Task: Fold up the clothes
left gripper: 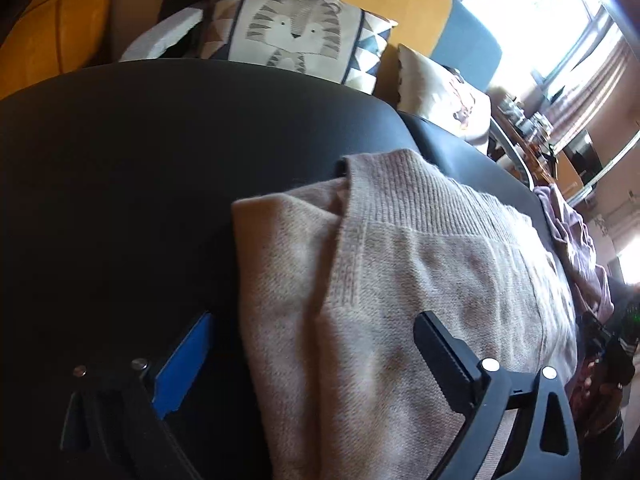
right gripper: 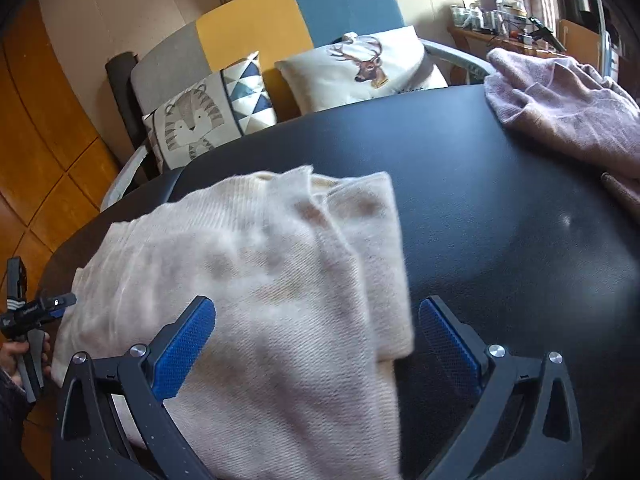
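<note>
Right tongs [right gripper: 316, 344]: spread wide, holding nothing. Blue-padded fingers straddle the near right corner of the folded cream knit sweater [right gripper: 256, 280]; left finger over the cloth, right finger over bare black table [right gripper: 500, 208] just beside the sweater's edge.

Left tongs [left gripper: 316, 356]: also spread wide, holding nothing. They straddle the sweater's left edge; left finger with blue pad over bare table, right finger over the knit.

Sweater lies flat on the table between both tongs, ribbed band at the far end, a folded layer showing on top.

Ahead and right of the right tongs: crumpled pale mauve knit garment [right gripper: 560, 112] on the table's far right, well apart from the sweater.

Beyond the table's far edge: tiger-print cushion [right gripper: 200, 124], deer-print cushion [right gripper: 368, 68], against a grey, yellow and blue sofa back [right gripper: 280, 28].
</note>
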Motion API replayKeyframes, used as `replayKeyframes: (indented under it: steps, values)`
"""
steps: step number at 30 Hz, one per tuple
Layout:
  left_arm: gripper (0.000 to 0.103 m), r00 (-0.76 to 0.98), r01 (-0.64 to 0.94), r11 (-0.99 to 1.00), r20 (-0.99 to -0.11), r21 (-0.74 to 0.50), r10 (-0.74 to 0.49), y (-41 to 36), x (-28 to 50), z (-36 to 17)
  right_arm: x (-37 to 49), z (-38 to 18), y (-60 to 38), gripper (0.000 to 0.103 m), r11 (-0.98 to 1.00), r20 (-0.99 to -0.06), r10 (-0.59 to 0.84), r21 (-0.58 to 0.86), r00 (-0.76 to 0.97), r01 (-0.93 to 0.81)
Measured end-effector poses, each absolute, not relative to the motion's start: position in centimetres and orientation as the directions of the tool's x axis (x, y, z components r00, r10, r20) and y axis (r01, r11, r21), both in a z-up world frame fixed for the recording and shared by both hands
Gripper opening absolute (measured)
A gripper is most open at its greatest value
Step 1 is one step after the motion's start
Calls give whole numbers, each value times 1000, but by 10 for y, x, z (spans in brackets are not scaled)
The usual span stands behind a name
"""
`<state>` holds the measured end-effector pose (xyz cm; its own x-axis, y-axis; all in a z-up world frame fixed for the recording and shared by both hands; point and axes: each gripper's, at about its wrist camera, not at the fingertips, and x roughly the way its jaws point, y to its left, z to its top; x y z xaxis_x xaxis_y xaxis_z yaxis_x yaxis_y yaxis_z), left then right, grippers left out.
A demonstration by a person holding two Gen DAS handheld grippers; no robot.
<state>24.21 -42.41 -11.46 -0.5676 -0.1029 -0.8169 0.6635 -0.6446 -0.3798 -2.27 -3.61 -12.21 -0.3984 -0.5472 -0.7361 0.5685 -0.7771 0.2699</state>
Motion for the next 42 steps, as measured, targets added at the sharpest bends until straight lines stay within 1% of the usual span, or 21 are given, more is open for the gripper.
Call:
replayKeyframes:
  steps: [3, 5, 6, 9, 12, 14, 16, 19, 22, 26, 28, 30, 32, 33, 38, 42]
  values:
    - [100, -599, 631, -651, -799, -422, -62, -426, 237, -114, -42, -120, -30, 103, -794, -741, -538, 284, -403, 538]
    - [99, -642, 582, -651, -767, -487, -1, -425, 232, -114, -55, -120, -29, 103, -806, -749, -523, 279, -408, 521]
    - [97, -647, 571, -656, -763, -493, 11, -424, 229, -114, -61, -121, -32, 103, -805, -752, -521, 277, -403, 525]
    - [97, -619, 580, -681, -785, -447, -11, -421, 220, -113, -73, -130, -51, 103, -776, -778, -526, 273, -345, 569]
    - [97, -617, 583, -676, -787, -451, -7, -421, 217, -112, -78, -145, -68, 103, -762, -811, -504, 255, -297, 596]
    - [98, -616, 579, -680, -788, -450, -4, -421, 216, -112, -79, -150, -71, 103, -767, -816, -495, 249, -299, 592]
    - [101, -617, 571, -691, -787, -443, -6, -417, 218, -112, -80, -153, -72, 103, -772, -816, -493, 251, -301, 585]
    - [103, -601, 577, -708, -799, -406, -32, -413, 212, -114, -79, -154, -71, 103, -769, -815, -500, 261, -294, 584]
    - [103, -572, 588, -731, -817, -347, -73, -406, 203, -116, -75, -153, -74, 103, -738, -809, -530, 292, -254, 609]
    - [103, -552, 595, -745, -827, -301, -106, -400, 200, -114, -66, -153, -79, 103, -651, -771, -620, 401, -147, 644]
    - [102, -564, 586, -744, -821, -322, -89, -403, 201, -113, -66, -153, -78, 103, -637, -759, -639, 429, -127, 640]
    - [102, -595, 567, -734, -802, -373, -51, -408, 206, -113, -69, -154, -76, 103, -631, -749, -652, 452, -115, 631]
    - [102, -628, 541, -721, -778, -433, -4, -412, 209, -113, -70, -155, -74, 103, -634, -748, -652, 453, -120, 627]
    - [102, -635, 532, -721, -772, -444, 7, -413, 210, -114, -70, -155, -74, 103, -636, -751, -649, 447, -123, 629]
    - [102, -650, 511, -720, -759, -469, 33, -414, 205, -113, -62, -155, -75, 103, -626, -762, -635, 411, -127, 662]
    - [102, -618, 524, -731, -786, -436, 26, -413, 195, -113, -59, -153, -80, 103, -626, -787, -603, 364, -132, 690]
